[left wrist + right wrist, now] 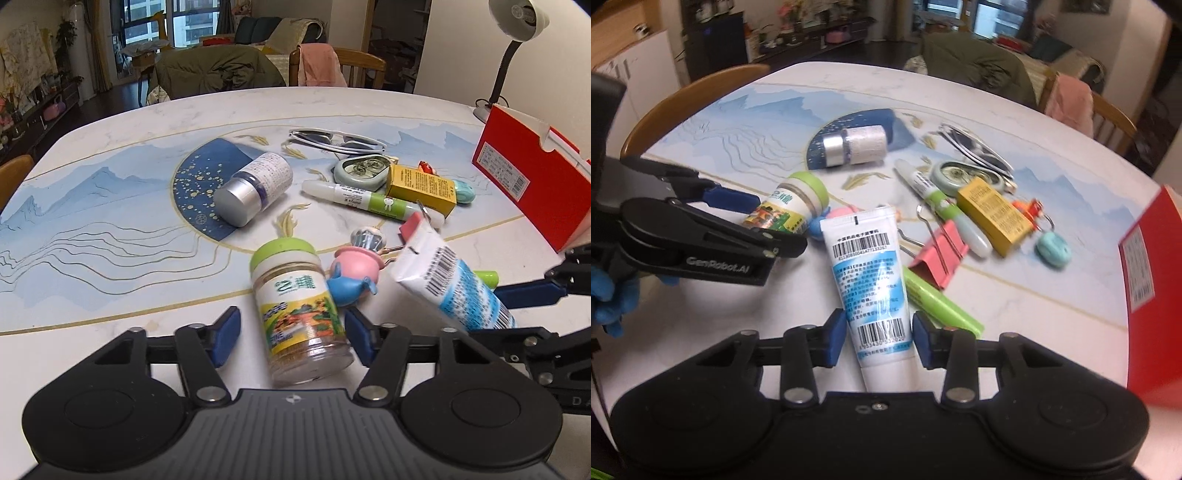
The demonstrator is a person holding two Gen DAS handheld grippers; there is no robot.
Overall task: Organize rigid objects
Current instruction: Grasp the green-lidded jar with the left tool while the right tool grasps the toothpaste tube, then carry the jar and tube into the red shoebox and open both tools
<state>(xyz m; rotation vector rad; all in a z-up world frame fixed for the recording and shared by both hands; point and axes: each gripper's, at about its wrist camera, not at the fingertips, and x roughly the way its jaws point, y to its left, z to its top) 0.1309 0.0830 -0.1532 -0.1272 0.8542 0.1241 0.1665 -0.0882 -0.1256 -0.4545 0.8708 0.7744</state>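
My left gripper is open, its blue pads on either side of a green-lidded jar lying on the table, with a gap on the left side. My right gripper is closed on a white and blue tube, its pads touching both sides; the tube also shows in the left wrist view. The jar shows in the right wrist view between the left gripper's fingers.
On the marble table lie a silver-capped bottle, white sunglasses, a round tin, a yellow box, a green-white pen, a pink clip, a green marker and a pink-blue toy. A red box stands at right.
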